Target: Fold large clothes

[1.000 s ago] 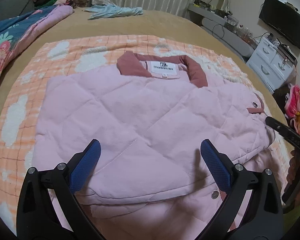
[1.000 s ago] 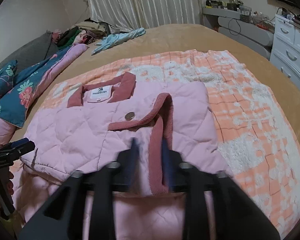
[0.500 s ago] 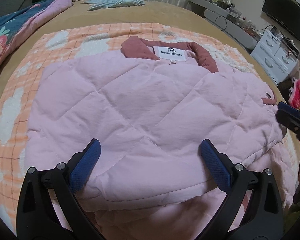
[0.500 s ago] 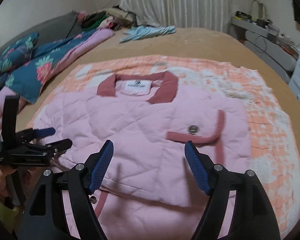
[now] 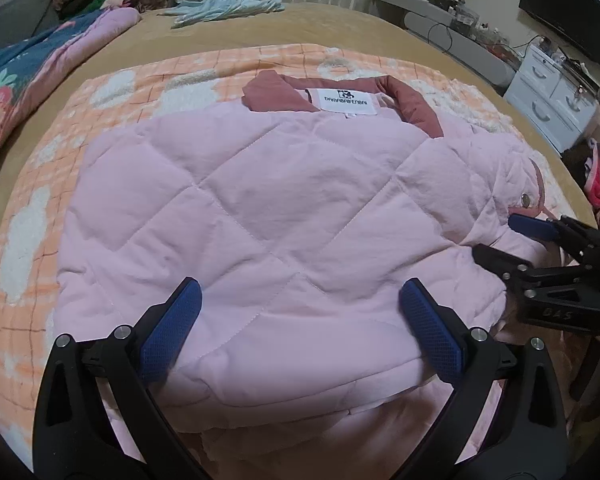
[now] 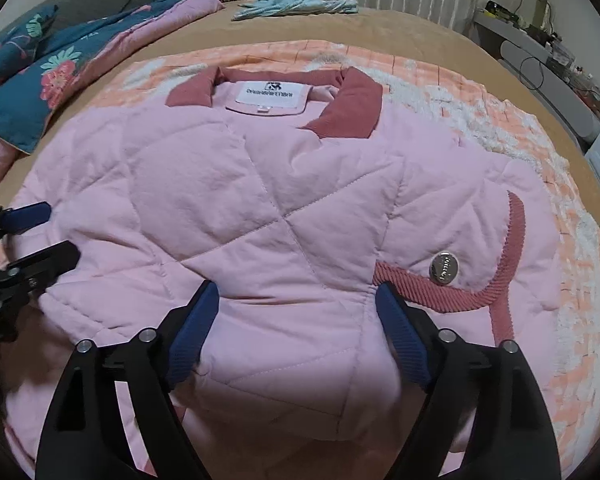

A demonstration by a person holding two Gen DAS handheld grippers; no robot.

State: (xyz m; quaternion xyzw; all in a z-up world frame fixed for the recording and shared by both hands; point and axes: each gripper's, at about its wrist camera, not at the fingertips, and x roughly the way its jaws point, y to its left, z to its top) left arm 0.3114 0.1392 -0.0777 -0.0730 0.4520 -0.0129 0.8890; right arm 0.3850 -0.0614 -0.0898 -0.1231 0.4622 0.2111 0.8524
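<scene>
A pink quilted jacket (image 5: 280,200) with a dusty-red collar and a white label lies flat on the bed, its sides folded in. One sleeve with a red ribbed cuff (image 6: 512,240) and a metal snap lies across its right side. My left gripper (image 5: 298,286) hangs open just above the jacket's near part, nothing pinched. My right gripper (image 6: 297,288) hovers over the jacket (image 6: 260,200) near the cuff. Its jaws are opening, with cloth below them but not pressed. Each gripper also shows in the other's view: the right gripper (image 5: 496,237), the left gripper (image 6: 60,230).
An orange-and-white checked blanket (image 5: 40,200) lies under the jacket on a tan bedspread. A floral quilt (image 6: 40,72) sits at the left and a light blue garment (image 5: 220,6) at the far side. White drawers (image 5: 552,100) and a TV (image 5: 564,8) stand right of the bed.
My right gripper let go of the red cuff, spread its jaws and swung left and down over the jacket's middle. The left gripper stayed nearly still and open.
</scene>
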